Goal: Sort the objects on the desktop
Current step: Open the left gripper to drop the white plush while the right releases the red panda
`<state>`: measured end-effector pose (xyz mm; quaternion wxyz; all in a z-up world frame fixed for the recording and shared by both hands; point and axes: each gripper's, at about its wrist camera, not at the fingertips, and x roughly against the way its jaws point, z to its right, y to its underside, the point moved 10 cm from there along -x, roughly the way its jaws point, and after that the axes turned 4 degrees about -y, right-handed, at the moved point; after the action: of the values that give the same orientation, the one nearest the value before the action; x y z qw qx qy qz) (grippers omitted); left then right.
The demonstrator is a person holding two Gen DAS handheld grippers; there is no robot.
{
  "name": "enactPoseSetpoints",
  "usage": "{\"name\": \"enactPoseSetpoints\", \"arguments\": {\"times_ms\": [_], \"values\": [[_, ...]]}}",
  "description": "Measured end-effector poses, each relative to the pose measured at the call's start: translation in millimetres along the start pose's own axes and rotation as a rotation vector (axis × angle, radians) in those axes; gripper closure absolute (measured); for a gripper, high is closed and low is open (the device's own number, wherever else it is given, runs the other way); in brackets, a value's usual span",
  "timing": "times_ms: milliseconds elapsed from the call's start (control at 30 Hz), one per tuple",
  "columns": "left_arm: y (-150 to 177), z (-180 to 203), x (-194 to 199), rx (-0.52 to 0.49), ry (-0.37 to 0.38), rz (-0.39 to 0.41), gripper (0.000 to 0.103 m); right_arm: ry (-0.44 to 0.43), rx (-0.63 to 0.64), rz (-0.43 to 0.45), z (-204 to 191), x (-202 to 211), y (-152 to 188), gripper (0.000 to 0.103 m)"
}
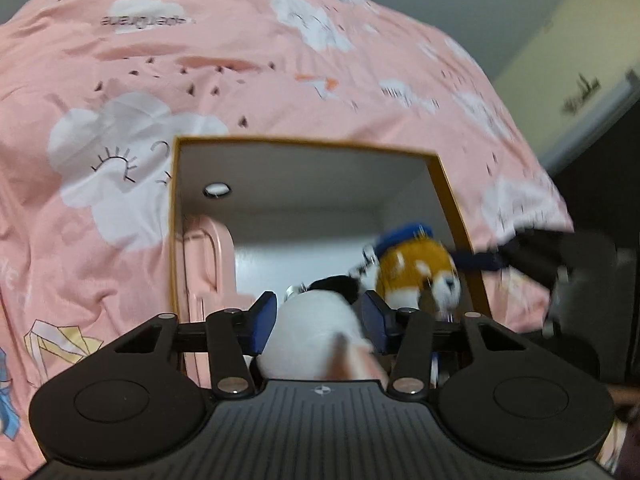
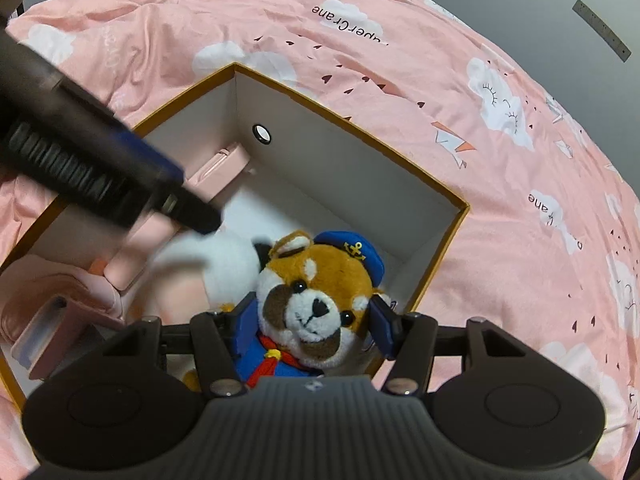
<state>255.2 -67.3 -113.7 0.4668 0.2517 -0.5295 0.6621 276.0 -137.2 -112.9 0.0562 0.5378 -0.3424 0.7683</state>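
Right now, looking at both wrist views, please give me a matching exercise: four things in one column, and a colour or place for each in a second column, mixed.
1. sailor plush
2. white plush
3. box
4. pink case

A. between the left tool pads
B. on the pink bedsheet
C. between the right tool pads
D. against the box's left wall

Pairs: 1-C, 2-A, 3-B, 4-D

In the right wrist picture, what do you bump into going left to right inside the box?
Pink case → white plush toy → fox plush toy in a blue sailor cap → orange box rim.
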Motion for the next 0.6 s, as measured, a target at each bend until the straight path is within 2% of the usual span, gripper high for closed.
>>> {"name": "enactPoseSetpoints", "arguments": {"times_ms": [67,133,300,400,600], "values": [[10,5,1,-0.052,-0.022,-0.023,0.050,0.000,0.013,-0.008,-3,-4,-2,0.044],[16,4,5,-0.071,-0.043,-0.012,0.050,0.015,0.040,-0.018,-6,-7,-2,0.043],[18,-6,26,-0.046,-0.084,0.049,0.050,0.042,0.070,-0.030,-4,-12,1,0.041],[17,-15,41,-0.043,-0.139,0.098,0.050,0.063,0.064,-0.040,-2,-8,6,0.041],[21,-37,61,0.015,-0.213,0.141,0.050,0.151,0.119,0.005,-6,17,7,0.039]]}}
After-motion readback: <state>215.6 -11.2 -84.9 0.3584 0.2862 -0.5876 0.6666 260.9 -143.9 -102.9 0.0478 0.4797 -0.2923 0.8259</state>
